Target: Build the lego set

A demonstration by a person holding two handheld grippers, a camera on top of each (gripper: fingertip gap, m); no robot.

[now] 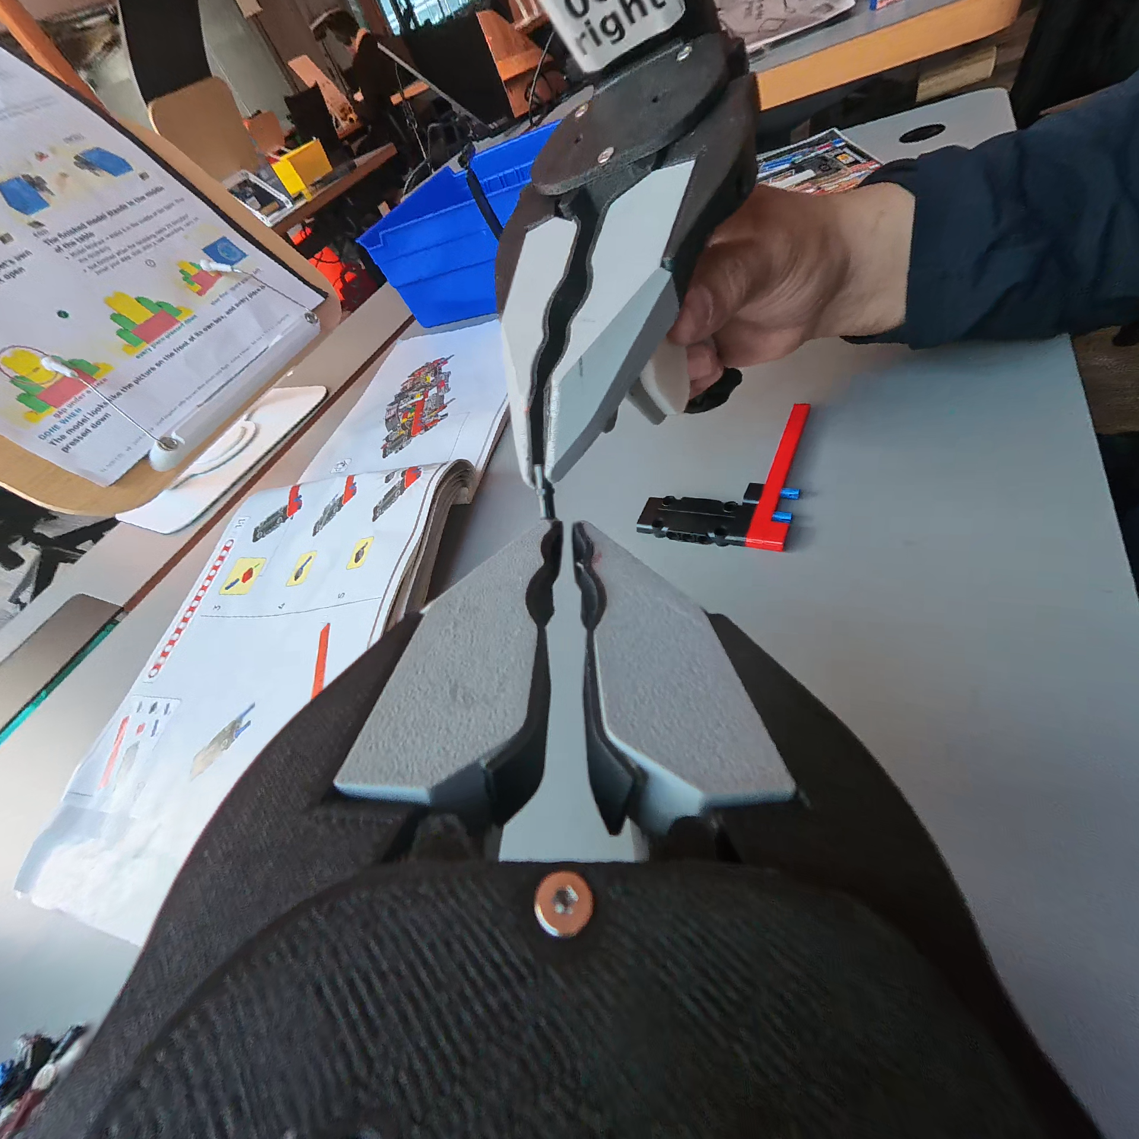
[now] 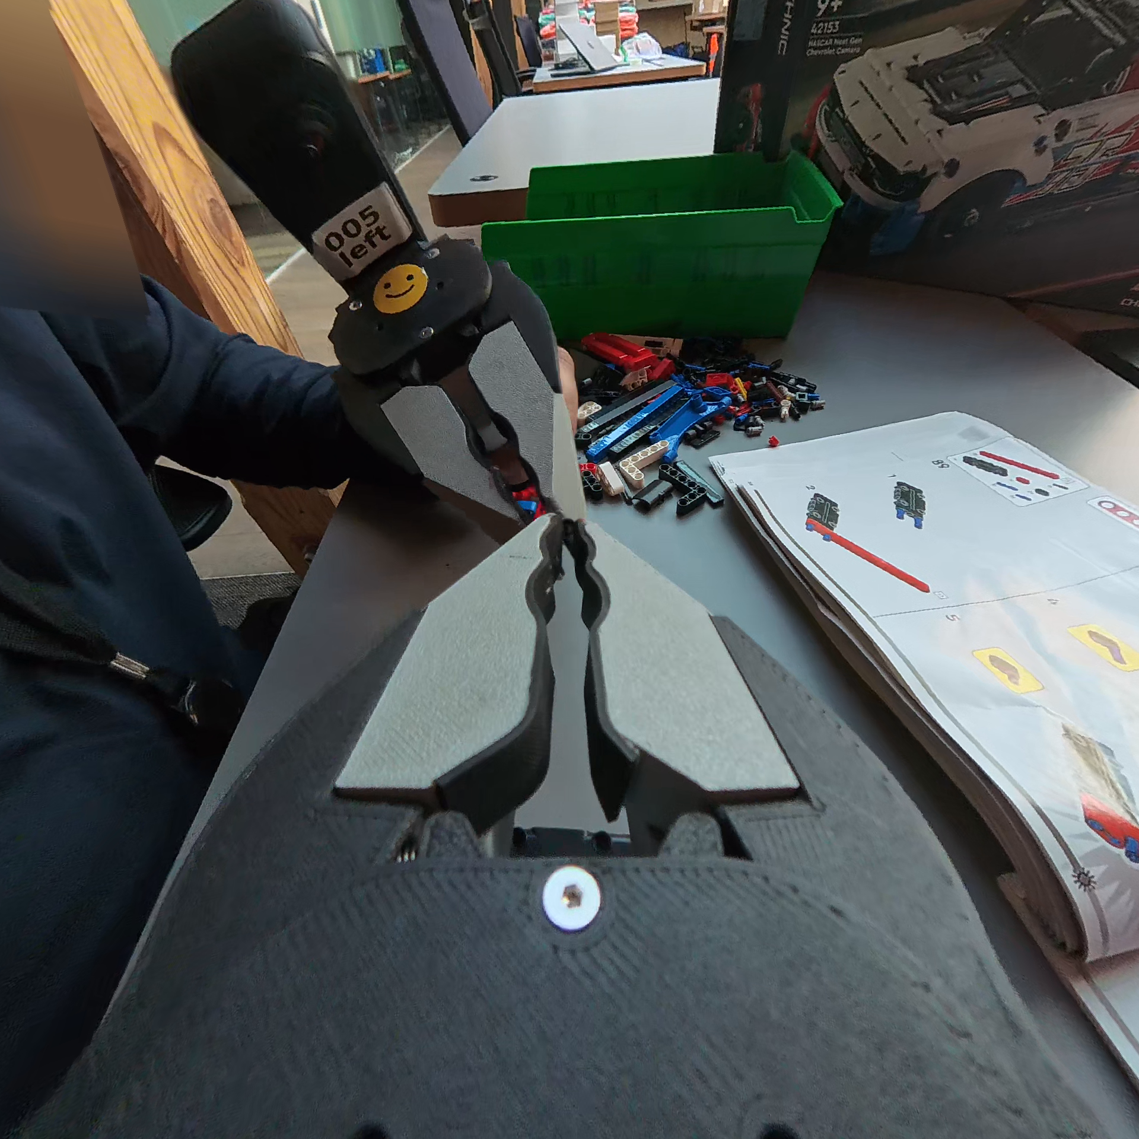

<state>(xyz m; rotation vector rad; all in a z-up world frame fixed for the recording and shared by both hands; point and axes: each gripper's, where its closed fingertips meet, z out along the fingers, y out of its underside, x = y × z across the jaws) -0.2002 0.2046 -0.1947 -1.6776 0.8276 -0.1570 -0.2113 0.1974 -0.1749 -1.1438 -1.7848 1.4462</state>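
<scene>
My right gripper (image 1: 539, 477) comes down from above in the left wrist view, shut on a small dark grey pin (image 1: 543, 496) that sticks out below its tips. My left gripper (image 1: 567, 530) is shut, its tips just under the pin's lower end, and nothing shows between them. In the right wrist view my right gripper (image 2: 570, 533) meets the left gripper (image 2: 558, 511) tip to tip above the grey table (image 2: 709, 555); the pin is hidden there. A black block with a long red beam and two blue pins (image 1: 702, 524) lies on the table to the right.
An open instruction booklet (image 1: 277, 585) lies left of the grippers; it also shows in the right wrist view (image 2: 924, 585). A pile of loose building pieces (image 2: 678, 419) sits before a green bin (image 2: 653, 265) and a set box (image 2: 986, 154). A blue bin (image 1: 444, 246) and a sheet stand (image 1: 123, 277) are behind.
</scene>
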